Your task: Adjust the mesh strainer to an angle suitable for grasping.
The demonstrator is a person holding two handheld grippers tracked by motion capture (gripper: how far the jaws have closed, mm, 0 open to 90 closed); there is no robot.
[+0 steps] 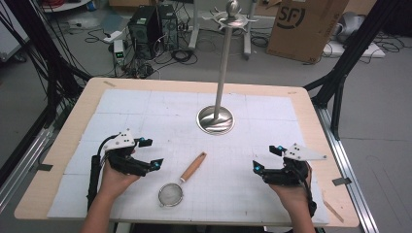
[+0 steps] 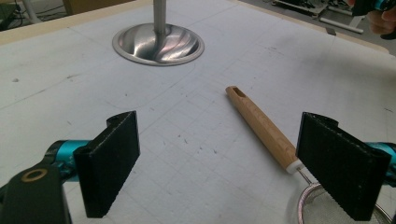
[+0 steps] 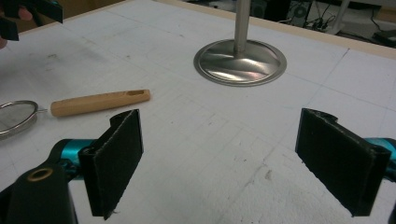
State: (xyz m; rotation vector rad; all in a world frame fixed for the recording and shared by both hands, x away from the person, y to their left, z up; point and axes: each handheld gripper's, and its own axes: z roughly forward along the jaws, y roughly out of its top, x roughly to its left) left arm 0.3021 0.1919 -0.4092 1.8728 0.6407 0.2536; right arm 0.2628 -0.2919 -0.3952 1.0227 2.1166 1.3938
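Down on the table (image 1: 58,194), a pale wooden board topped by a white gridded mat (image 1: 145,111) with small dark scuffs, lies a small strainer (image 1: 180,182). Its round bowl of fine wire mesh (image 1: 171,195), rimmed in thin metal, sits at the near side, and its smooth, tapered wooden handle (image 1: 194,166) with a slot at the tip points far and right. It rests between the two grippers, closer to the left one. The left gripper (image 1: 148,153) hovers just left of the strainer, its flat, black, ribbed jaws released and spread wide with nothing between them. The right gripper (image 1: 267,158) stands well apart on the right, jaws likewise spread and empty. Farther off, a polished metal stand (image 1: 215,119) rises from a round, dished base on a slim pole.
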